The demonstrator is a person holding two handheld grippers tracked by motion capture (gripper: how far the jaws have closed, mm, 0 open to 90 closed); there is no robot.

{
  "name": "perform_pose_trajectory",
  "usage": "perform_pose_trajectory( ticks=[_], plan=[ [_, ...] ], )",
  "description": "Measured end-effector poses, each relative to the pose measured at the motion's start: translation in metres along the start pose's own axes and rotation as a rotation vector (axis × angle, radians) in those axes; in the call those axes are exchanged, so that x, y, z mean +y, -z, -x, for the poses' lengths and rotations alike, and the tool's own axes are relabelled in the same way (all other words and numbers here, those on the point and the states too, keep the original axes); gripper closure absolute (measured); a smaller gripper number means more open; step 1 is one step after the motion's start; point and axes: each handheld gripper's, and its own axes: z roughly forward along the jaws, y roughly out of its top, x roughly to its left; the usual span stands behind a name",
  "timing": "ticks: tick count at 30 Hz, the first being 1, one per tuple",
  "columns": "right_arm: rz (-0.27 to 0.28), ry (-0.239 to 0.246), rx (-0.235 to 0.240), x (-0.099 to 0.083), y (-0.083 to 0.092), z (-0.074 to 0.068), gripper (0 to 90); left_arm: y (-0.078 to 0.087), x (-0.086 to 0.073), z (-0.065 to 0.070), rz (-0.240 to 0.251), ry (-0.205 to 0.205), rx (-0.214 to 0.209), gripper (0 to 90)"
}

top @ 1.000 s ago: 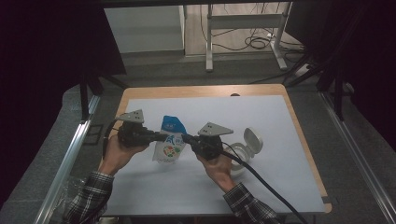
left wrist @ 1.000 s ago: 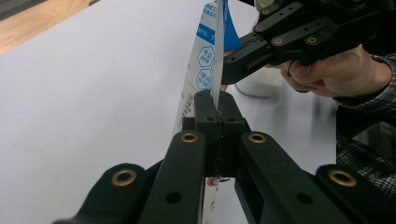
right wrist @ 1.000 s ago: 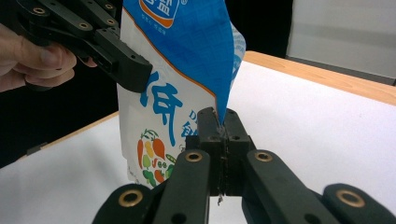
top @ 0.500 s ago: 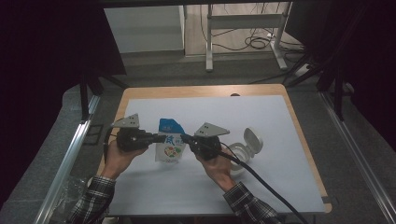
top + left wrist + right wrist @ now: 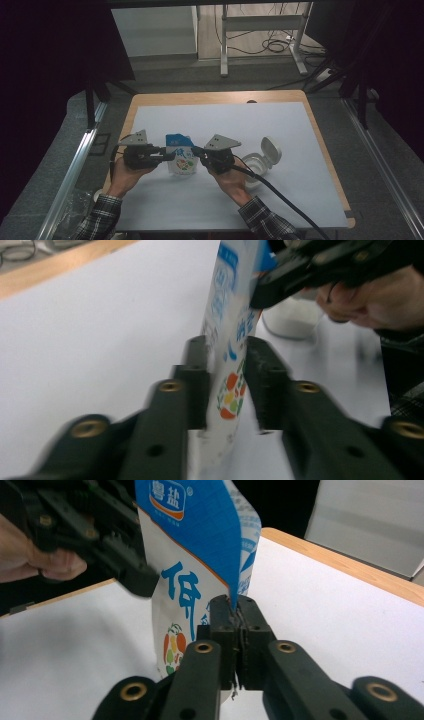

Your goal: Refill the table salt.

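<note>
White sheeting (image 5: 300, 150) covers the wooden table (image 5: 215, 97), with the standing blue-and-white printed pouch (image 5: 180, 159) near its centre. At the pouch's nine o'clock, the left gripper (image 5: 226, 380) straddles its edge, jaws seemingly not quite clamped; blur hides contact. At three o'clock, the right gripper (image 5: 233, 630) is clenched on the opposite side seam. A white round flip-lid container (image 5: 260, 161) sits farther right. Uneven pulling could tear the seam or tip the pouch. Its blue header reads 粤盐.
</note>
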Motion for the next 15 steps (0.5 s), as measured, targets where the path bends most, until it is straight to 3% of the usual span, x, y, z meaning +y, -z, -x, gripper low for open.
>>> perform_pose_trajectory(
  ticks=[3,15],
  plan=[
    [0.003,-0.001,-0.001,0.0008,0.0003,0.0007,82.7,0.0001,-0.0063,-0.0002,-0.007,0.009,0.015,56.1],
    [0.018,-0.025,0.002,0.002,0.0015,0.0037,63.2,0.0044,-0.0115,-0.0024,-0.005,0.015,0.048,33.4]
  ],
)
